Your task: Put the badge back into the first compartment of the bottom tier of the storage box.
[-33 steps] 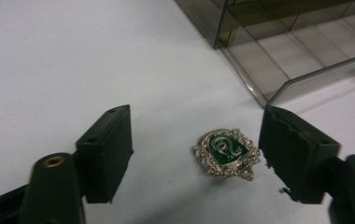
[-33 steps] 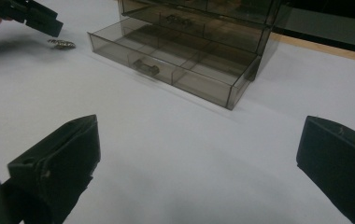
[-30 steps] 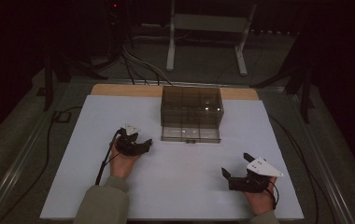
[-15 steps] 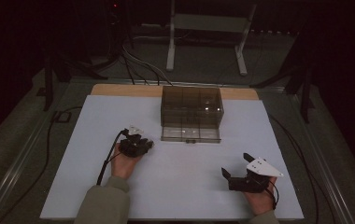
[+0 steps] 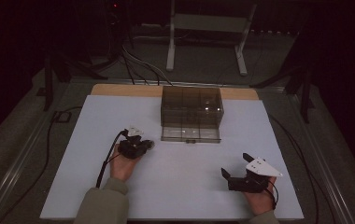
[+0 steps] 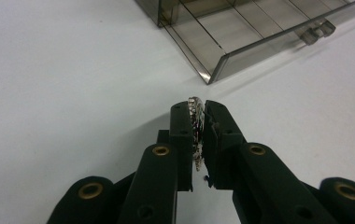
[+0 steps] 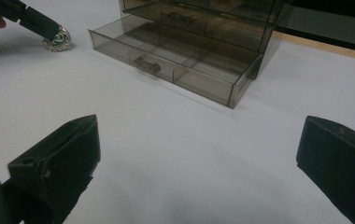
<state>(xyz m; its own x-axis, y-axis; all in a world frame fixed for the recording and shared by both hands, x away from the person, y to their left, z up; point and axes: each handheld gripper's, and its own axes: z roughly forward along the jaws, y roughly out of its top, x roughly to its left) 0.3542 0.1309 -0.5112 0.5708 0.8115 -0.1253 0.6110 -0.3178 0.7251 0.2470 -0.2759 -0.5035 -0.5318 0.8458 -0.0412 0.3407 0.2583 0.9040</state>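
A smoky clear drawer box point(image 5: 192, 106) stands at the table's middle back, its bottom drawer point(image 5: 190, 134) pulled out. The same drawer point(image 7: 175, 65) has a small handle and divided compartments. My left gripper point(image 5: 144, 145) sits just left of the drawer's front, shut on a small silvery, sparkly ornament point(image 6: 196, 128) pinched upright between its jaws. The ornament point(image 7: 59, 39) rests low by the table in the right gripper view. My right gripper point(image 5: 234, 171) lies near the table's front right, open with nothing between its wide-spread jaws.
The white table top point(image 5: 180, 182) spreads between the two grippers. A wooden strip point(image 5: 119, 89) runs along the back edge. Cables point(image 5: 138, 65) and a metal stand point(image 5: 208, 28) are on the dark floor beyond. A black cable point(image 5: 108, 158) trails from the left gripper.
My left gripper has moved slightly right, toward the open drawer, carrying the ornament. The right gripper has stayed where it was.
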